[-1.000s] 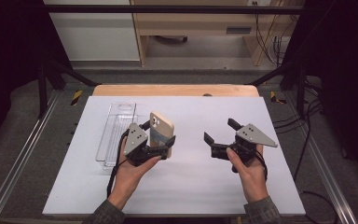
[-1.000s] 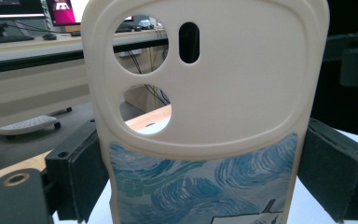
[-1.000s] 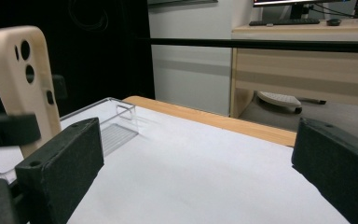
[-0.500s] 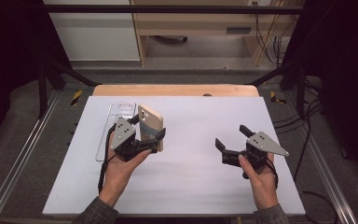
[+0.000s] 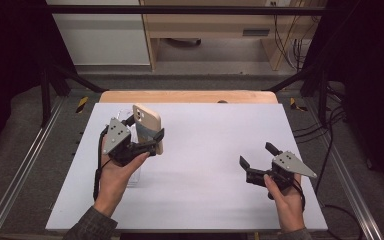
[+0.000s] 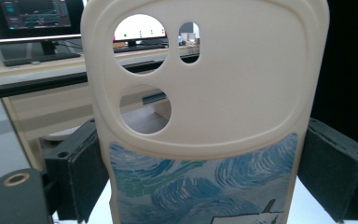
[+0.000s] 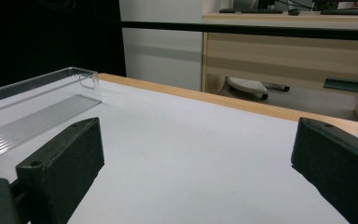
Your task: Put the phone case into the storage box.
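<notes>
From the high view, the left gripper (image 5: 147, 134) is holding a phone case (image 5: 148, 127) upright above the clear tray (image 5: 130, 176) on the white tabletop (image 5: 205, 150); the right gripper (image 5: 256, 161) is hovering well apart, fingers wide. In the left gripper view, the case (image 6: 205, 107) is blocking most of the desk (image 6: 32, 74) behind; in the right gripper view, the tray (image 7: 37, 109) is lying ahead-left.

I see the phone case (image 6: 205, 116) as matt cream plastic, smooth, with a printed blue swirl panel on its lower part, and the left gripper (image 5: 147, 140) pinching it has dull black jaws with a slightly grainy padded face plus a flat grey plate that looks like metal. The tray (image 7: 37, 109) reads as clear glossy plastic with a ribbed floor. My table (image 5: 210, 150) top is a smooth matt white sheet edged in pale wood at the far side.
</notes>
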Demonstrator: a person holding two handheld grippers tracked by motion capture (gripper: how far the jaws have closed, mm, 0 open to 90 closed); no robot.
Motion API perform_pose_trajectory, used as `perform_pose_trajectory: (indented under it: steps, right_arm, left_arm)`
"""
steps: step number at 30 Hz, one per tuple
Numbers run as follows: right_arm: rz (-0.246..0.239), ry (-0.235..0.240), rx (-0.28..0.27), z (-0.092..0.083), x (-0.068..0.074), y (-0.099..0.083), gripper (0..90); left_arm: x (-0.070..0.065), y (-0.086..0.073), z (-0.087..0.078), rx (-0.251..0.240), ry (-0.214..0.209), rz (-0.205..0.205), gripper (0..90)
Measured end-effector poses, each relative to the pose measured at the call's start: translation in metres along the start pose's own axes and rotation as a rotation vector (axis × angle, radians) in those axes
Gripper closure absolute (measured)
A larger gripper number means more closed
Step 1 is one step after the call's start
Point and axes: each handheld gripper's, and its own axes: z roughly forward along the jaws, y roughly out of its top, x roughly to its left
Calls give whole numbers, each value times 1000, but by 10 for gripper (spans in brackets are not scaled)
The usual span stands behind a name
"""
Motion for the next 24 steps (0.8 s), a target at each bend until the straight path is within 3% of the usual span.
perform_pose_trajectory:
  steps: [16, 24]
  right_arm:
    - [-2, -11, 19, -7, -3, -18, 28]
    - [-21, -8, 17, -9, -2, -22, 26]
  left_arm:
    - [35, 11, -6, -10, 93, 27, 107]
    - [46, 10, -6, 7, 129, 12, 107]
